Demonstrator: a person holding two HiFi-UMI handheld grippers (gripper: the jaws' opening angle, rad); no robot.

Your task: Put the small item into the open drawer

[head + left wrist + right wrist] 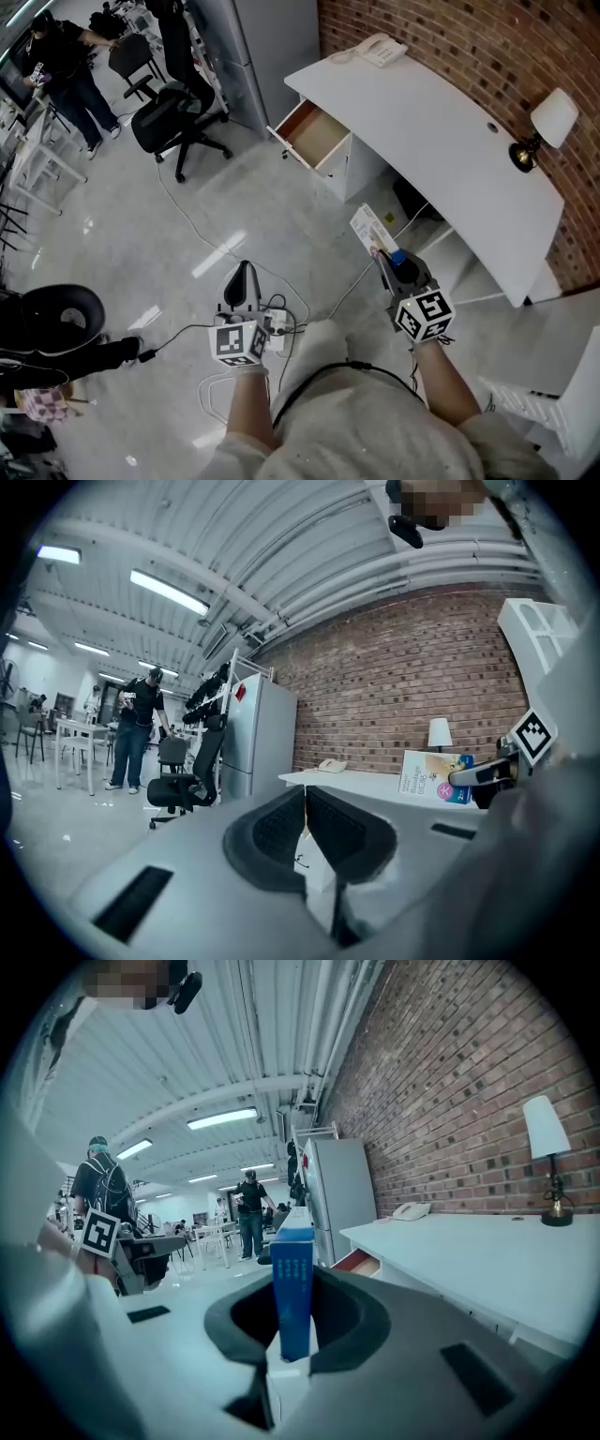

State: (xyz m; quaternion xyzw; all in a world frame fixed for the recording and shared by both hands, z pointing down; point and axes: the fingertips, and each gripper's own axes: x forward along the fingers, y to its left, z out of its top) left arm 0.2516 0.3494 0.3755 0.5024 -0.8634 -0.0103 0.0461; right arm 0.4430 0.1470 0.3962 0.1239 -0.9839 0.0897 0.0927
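Right gripper (294,1321) is clamped on the small box (292,1279), held edge-on, well short of the open drawer (314,134). Box judged light, stiff card, crushable: grip its flat faces. Left gripper (306,829) closed, empty.

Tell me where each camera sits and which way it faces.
Head view: on the head, looking steeply down at floor, desk and open drawer; forearms, left gripper and right gripper show.
Left gripper view: on the left gripper, facing the brick wall; its shut jaws show.
Right gripper view: on the right gripper, facing the drawer; its jaws clamp the box.
Shared: all see the desk.
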